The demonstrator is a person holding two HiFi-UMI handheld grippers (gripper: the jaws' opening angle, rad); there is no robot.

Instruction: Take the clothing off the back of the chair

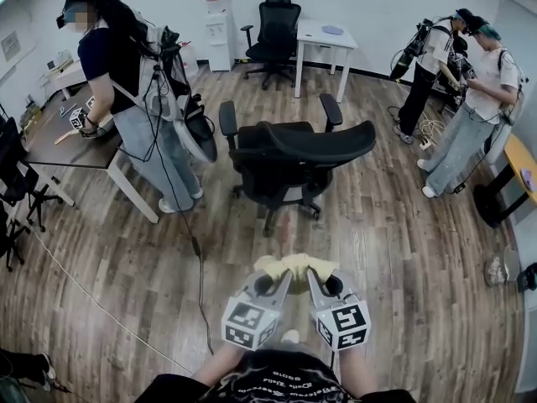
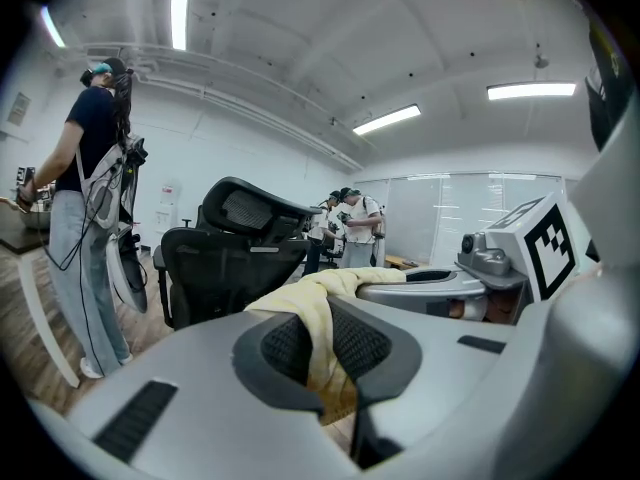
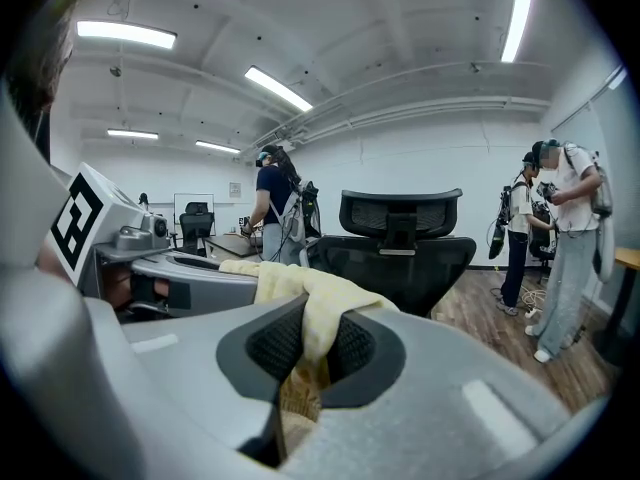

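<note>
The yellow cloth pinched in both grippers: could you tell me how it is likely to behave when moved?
Probably floppy: the yellow cloth droops in folds between the left gripper and right gripper. Likely light, since two small pinches carry it. Probably won't slip, as textured pads are shut on it.

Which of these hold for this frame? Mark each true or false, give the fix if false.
1. The left claw and the right claw are both shut on a yellow cloth. True.
2. The cloth lies over the back of the chair. False: the back is bare, and the cloth hangs between the two claws, apart from the chair.
3. Someone sits on the chair. False: nobody is on it. A person stands at the desk on its left in the head view.
4. The floor is wood planks. True.
</note>
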